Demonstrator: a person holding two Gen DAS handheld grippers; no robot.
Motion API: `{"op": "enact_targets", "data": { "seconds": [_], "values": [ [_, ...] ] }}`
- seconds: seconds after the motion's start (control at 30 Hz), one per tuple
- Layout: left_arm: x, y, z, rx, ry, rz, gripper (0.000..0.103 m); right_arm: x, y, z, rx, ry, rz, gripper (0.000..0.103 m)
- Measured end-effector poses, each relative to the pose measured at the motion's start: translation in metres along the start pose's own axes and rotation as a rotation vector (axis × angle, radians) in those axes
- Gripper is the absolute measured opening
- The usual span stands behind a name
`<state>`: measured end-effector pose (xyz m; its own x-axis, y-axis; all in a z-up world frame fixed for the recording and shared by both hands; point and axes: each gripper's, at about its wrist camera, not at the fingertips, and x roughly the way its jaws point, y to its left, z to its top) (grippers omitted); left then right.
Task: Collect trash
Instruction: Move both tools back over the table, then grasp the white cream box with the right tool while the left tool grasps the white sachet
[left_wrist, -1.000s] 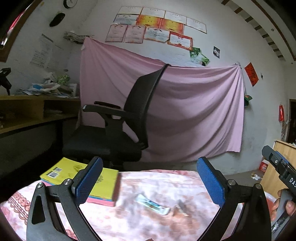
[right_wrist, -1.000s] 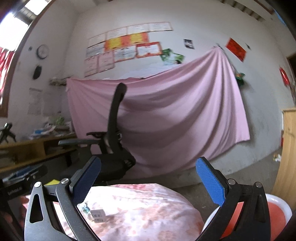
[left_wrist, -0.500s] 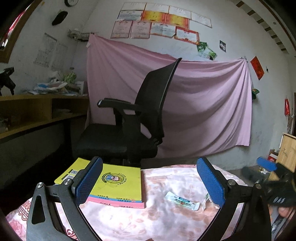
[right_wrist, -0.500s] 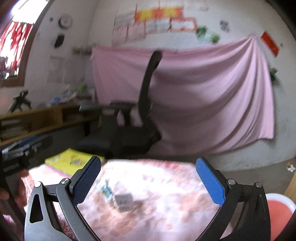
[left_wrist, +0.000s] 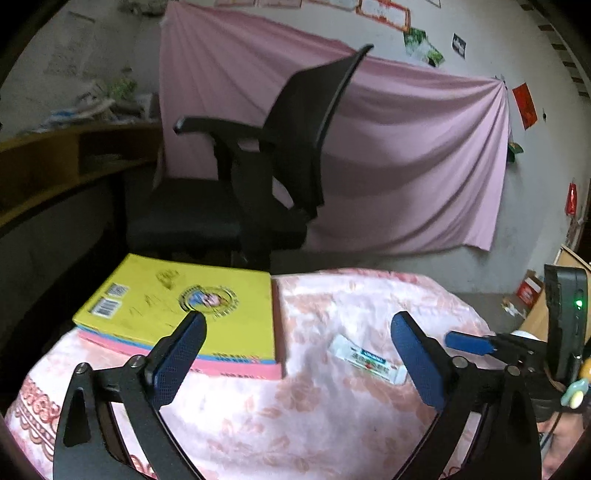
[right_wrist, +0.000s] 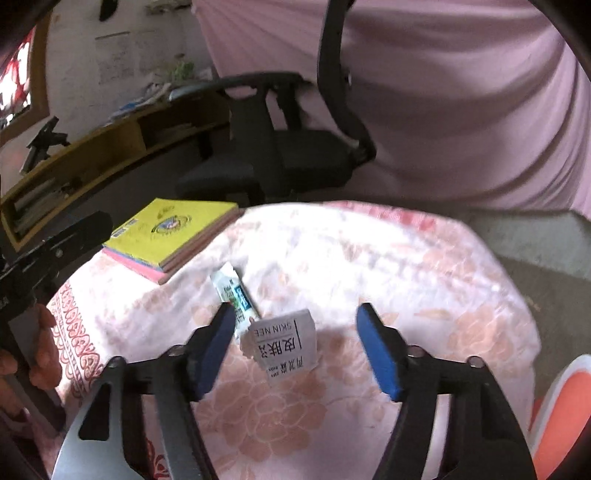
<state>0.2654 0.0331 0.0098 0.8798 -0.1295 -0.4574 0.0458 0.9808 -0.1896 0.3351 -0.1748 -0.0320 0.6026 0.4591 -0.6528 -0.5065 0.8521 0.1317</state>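
Our right tongs (right_wrist: 295, 343) are closing around the white paper tag (right_wrist: 286, 345) on the bench (right_wrist: 424, 266), pads not yet touching it, the sachet (right_wrist: 231, 288) just beside. We should keep low so only the tag is pinched. Our left tongs (left_wrist: 297, 347) hang released, narrowing slightly, near the books (left_wrist: 177, 306).

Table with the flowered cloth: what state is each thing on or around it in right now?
White paper tag with black print: lying on the cloth, between the right gripper's closing jaws, not yet pinched.
Long white and green wrapper: flat on the cloth, one end by the tag.
Yellow book: closed, stacked on a pink one.
Left gripper: closing slightly, nothing held.
Black office chair: unoccupied.
Orange and white bin: at the edge, contents hidden.
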Motion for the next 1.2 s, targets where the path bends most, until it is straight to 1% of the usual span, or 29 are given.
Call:
{"op": "enact_targets", "data": {
  "seconds": [0.03,0.07,0.13,0.17,0.23,0.27,0.33,0.47,0.6,0.63,0.7,0.8,0.93,1.07,1.1,1.13,1.17,1.2],
  "values": [
    [0.003,-0.002,-0.001,-0.002,0.019,-0.013,0.090,0.000,-0.002,-0.001,0.009,0.008,0.015,0.047],
    [0.006,-0.003,-0.002,-0.003,0.035,-0.024,0.088,0.002,-0.001,-0.002,0.014,0.011,0.024,0.044],
    [0.012,-0.008,-0.004,-0.002,0.063,-0.045,0.080,0.001,-0.002,-0.003,0.020,0.017,0.047,0.033],
    [0.014,-0.011,-0.004,0.001,0.075,-0.053,0.079,0.001,-0.002,-0.002,0.020,0.018,0.053,0.031],
    [0.019,-0.017,-0.006,0.014,0.098,-0.063,0.074,-0.002,0.000,-0.003,0.019,0.013,0.055,0.024],
    [0.021,-0.021,-0.006,0.023,0.111,-0.068,0.072,-0.001,-0.002,-0.002,0.021,0.011,0.054,0.023],
    [0.025,-0.027,-0.007,0.039,0.135,-0.080,0.068,-0.005,-0.005,-0.003,0.036,0.003,0.037,0.016],
    [0.034,-0.036,-0.010,0.048,0.187,-0.116,0.068,-0.011,-0.016,-0.006,0.068,0.001,0.008,0.015],
    [0.051,-0.043,-0.012,0.035,0.262,-0.150,0.068,-0.012,-0.027,-0.007,0.102,0.017,-0.021,0.015],
    [0.055,-0.045,-0.011,0.035,0.278,-0.152,0.068,-0.012,-0.029,-0.007,0.109,0.021,-0.042,0.015],
    [0.066,-0.051,-0.013,0.039,0.327,-0.147,0.068,-0.015,-0.035,-0.009,0.115,0.028,-0.083,0.015],
    [0.079,-0.057,-0.016,0.048,0.381,-0.122,0.068,-0.021,-0.047,-0.012,0.148,0.023,-0.114,0.015],
    [0.085,-0.065,-0.015,0.069,0.397,-0.103,0.068,-0.028,-0.059,-0.014,0.190,0.004,-0.132,0.015],
    [0.093,-0.071,-0.017,0.089,0.411,-0.076,0.068,-0.030,-0.060,-0.015,0.195,-0.005,-0.142,0.016],
    [0.094,-0.072,-0.018,0.097,0.412,-0.066,0.067,-0.030,-0.059,-0.015,0.192,-0.006,-0.144,0.016],
    [0.095,-0.073,-0.019,0.102,0.410,-0.054,0.057,-0.031,-0.058,-0.015,0.191,-0.008,-0.146,0.016],
    [0.094,-0.072,-0.020,0.106,0.407,-0.030,0.050,-0.031,-0.058,-0.015,0.191,-0.009,-0.147,0.016],
    [0.094,-0.071,-0.020,0.101,0.405,-0.023,0.040,-0.031,-0.058,-0.015,0.192,-0.011,-0.147,0.016]
  ]
}}
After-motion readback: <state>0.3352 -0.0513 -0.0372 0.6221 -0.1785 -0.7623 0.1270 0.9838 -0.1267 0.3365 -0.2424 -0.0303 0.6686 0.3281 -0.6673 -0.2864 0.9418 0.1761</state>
